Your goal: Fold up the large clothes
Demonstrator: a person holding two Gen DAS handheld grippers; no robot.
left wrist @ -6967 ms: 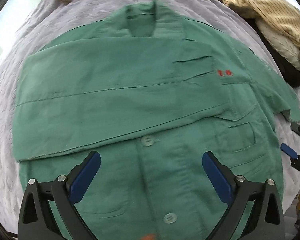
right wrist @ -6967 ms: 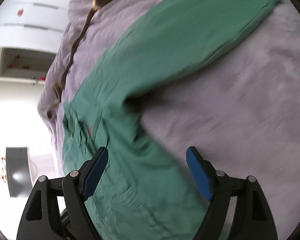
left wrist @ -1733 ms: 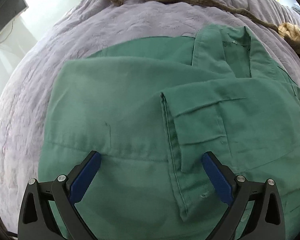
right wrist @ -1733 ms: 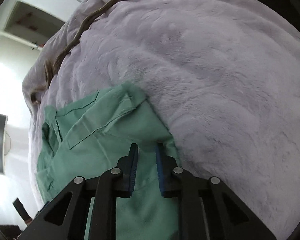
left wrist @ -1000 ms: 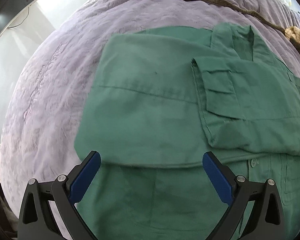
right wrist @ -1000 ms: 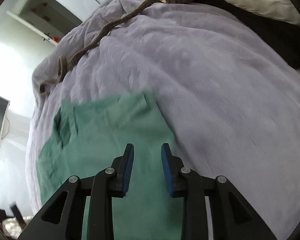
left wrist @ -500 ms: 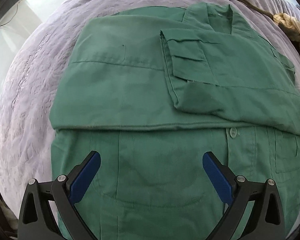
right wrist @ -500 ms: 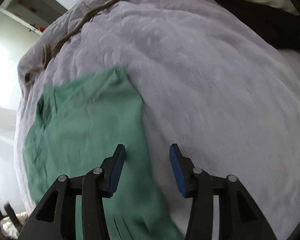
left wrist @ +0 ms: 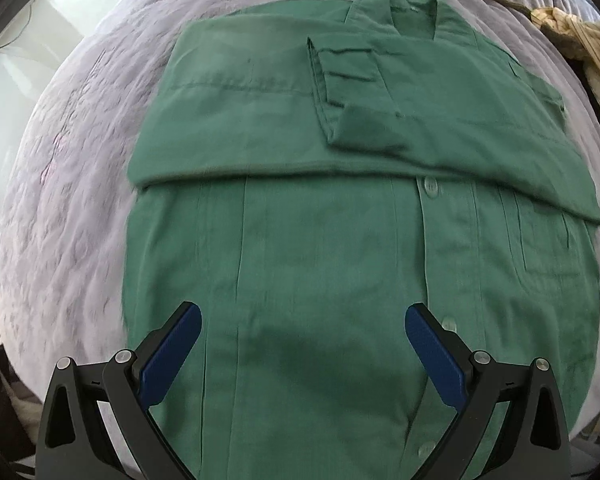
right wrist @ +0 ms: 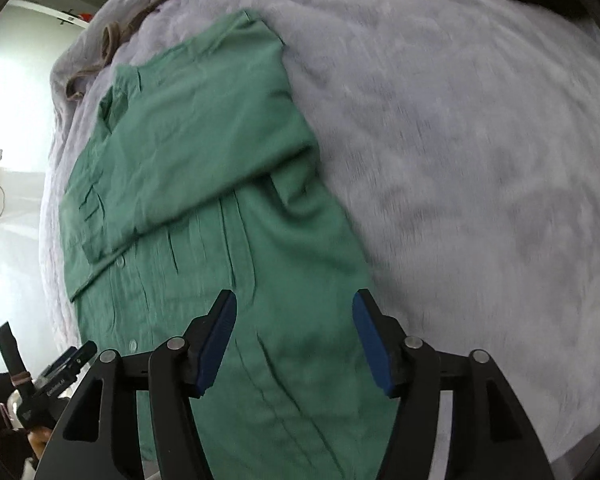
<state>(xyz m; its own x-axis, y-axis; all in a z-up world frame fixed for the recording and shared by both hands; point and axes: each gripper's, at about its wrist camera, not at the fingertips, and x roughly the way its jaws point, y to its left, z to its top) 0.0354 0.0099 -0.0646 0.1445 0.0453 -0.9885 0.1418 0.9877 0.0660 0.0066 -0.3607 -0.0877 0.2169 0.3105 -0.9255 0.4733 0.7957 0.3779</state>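
Green shirt (left wrist: 340, 240), sleeves folded across its chest, lies flat on the lilac blanket (right wrist: 480, 140) beneath your left gripper (left wrist: 303, 354), spread and empty, while your right gripper (right wrist: 294, 338), just opening, hovers empty over the shirt's right edge.

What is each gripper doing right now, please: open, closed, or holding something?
Left gripper: open, holding nothing, above the green shirt.
Right gripper: open, its fingers have just been opening; nothing between them, shirt lies below.
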